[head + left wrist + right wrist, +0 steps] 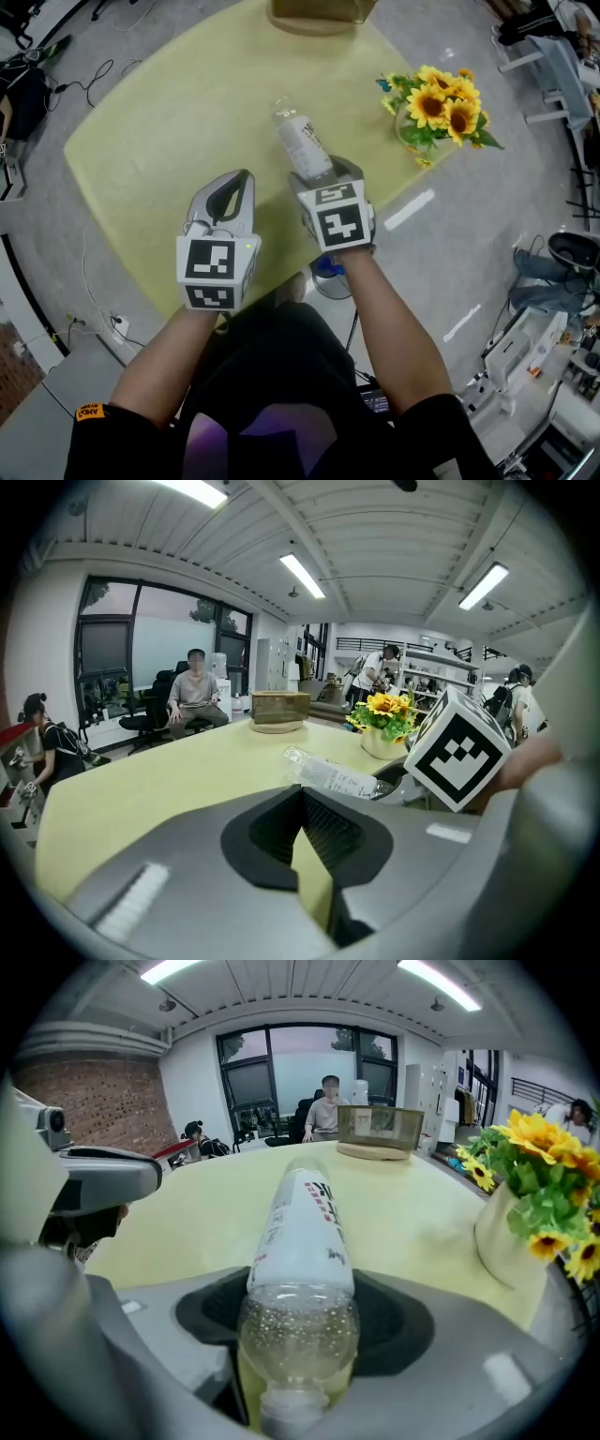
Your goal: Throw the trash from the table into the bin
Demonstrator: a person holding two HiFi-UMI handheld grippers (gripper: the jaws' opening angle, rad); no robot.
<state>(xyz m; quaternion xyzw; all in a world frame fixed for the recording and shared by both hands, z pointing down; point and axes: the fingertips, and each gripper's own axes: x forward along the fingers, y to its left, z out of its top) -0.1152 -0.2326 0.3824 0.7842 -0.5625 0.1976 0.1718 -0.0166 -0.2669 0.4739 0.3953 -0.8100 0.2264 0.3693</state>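
The left tongs [245, 174] and the right tongs [319, 172] are smooth pale-grey moulded shells, each with a dark ribbed hollow on its inner faces. Just behind each pair sits a white cube [217, 272] printed with black square markers. A small green light [248, 246] glows on the one behind the left tongs. Behind the cubes, the person wears a black short-sleeved top [272, 375] with an orange label [89, 412] on the left sleeve.

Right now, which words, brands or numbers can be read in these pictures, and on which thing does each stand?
Clear plastic bottle with a white label: red and dark print, too blurred to read.
Orange patch on the person's black sleeve: letters too small to read.
White marker cubes: black square patterns only, no words.
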